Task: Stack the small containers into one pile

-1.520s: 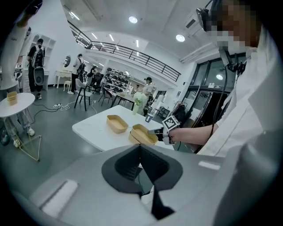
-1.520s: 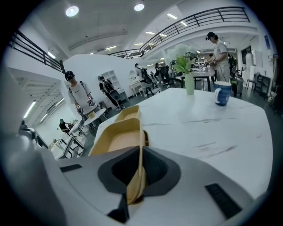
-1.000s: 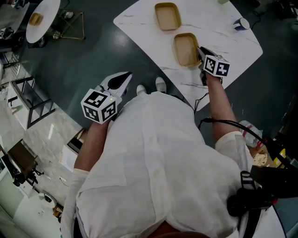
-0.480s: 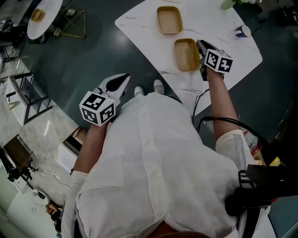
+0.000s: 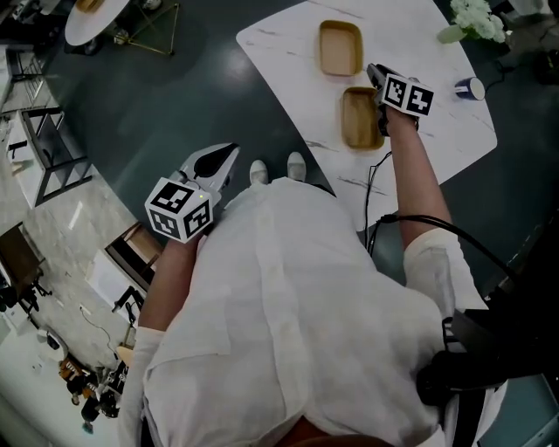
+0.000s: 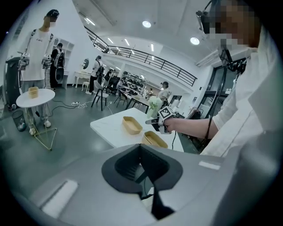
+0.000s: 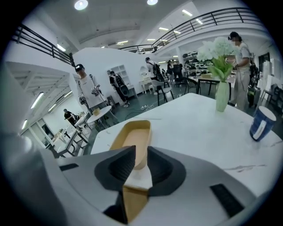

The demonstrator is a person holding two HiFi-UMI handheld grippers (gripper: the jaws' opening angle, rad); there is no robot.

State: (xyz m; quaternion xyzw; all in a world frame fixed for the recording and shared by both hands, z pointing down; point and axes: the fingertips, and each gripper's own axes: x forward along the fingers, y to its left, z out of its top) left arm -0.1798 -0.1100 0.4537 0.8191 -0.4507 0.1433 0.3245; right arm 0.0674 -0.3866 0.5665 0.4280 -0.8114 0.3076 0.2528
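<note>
A person in a white shirt stands at the near corner of a white marble table, holding a two-jaw gripper in each hand. Two small tan oblong containers lie open side up on the table, end to end and just apart, not stacked. The far container sits toward the table's middle, and the near container sits closer to the person.

The right gripper reaches over the table at the far right corner of the near container, pointing down and away toward the far one. Its jaws stand a little apart and have just been opening. Its own view looks through the narrow gap onto the near end of the far container, then a strip of bare table, then the tan of the near container below. Whether that far container's end wall lies between the pads or just beyond them cannot be told, and no pad is seen pressing on it.

The left gripper is held over the dark floor, well to the left of the table and beside the person's white shoes. Its jaws are closed together with nothing between them.

Toward the table's far right stand a vase of white flowers and a blue paper cup. Across the room, a small round white table carries another tan container, with several people standing behind it
</note>
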